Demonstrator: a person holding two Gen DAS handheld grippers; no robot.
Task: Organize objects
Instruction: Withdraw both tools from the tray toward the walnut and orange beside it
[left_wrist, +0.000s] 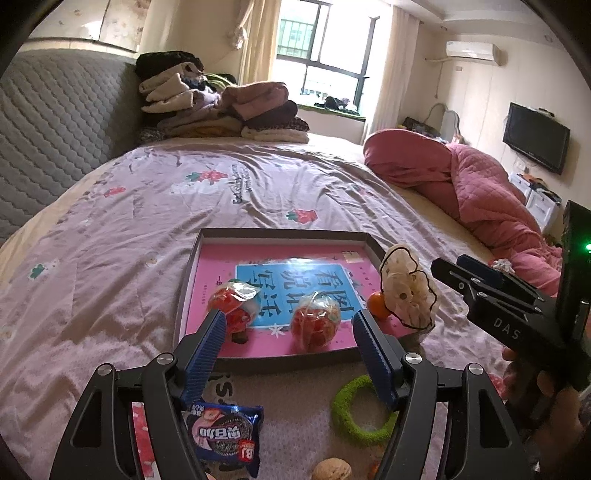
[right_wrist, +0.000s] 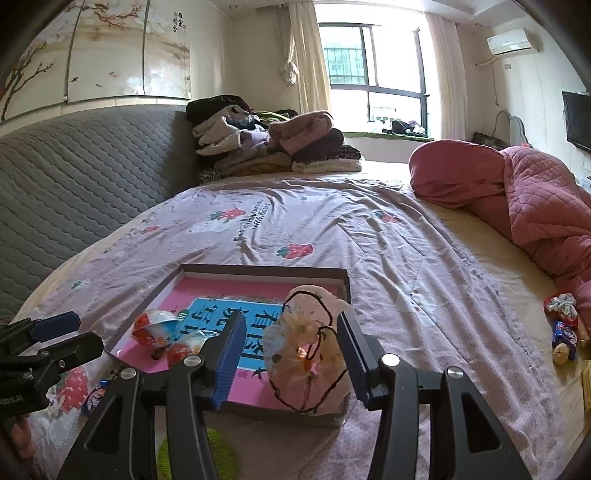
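Note:
A shallow dark-rimmed tray (left_wrist: 280, 232) with a pink and blue book cover inside lies on the bed; it also shows in the right wrist view (right_wrist: 258, 271). Two clear-wrapped red snack balls (left_wrist: 232, 302) (left_wrist: 316, 323) and a small orange (left_wrist: 377, 305) lie in it. A cream frilly scrunchie with black trim (right_wrist: 310, 350) rests on the tray's near right corner, between the open jaws of my right gripper (right_wrist: 291, 349). My left gripper (left_wrist: 288, 328) is open and empty over the tray's near edge. The scrunchie also shows in the left wrist view (left_wrist: 406, 291).
Near the left gripper lie a blue cookie packet (left_wrist: 225, 435), a green fuzzy ring (left_wrist: 364, 411) and a walnut (left_wrist: 332, 470). A rolled pink quilt (right_wrist: 524, 195) lies at right, small items (right_wrist: 563, 332) beside it. Folded clothes (right_wrist: 273, 144) are stacked at the headboard.

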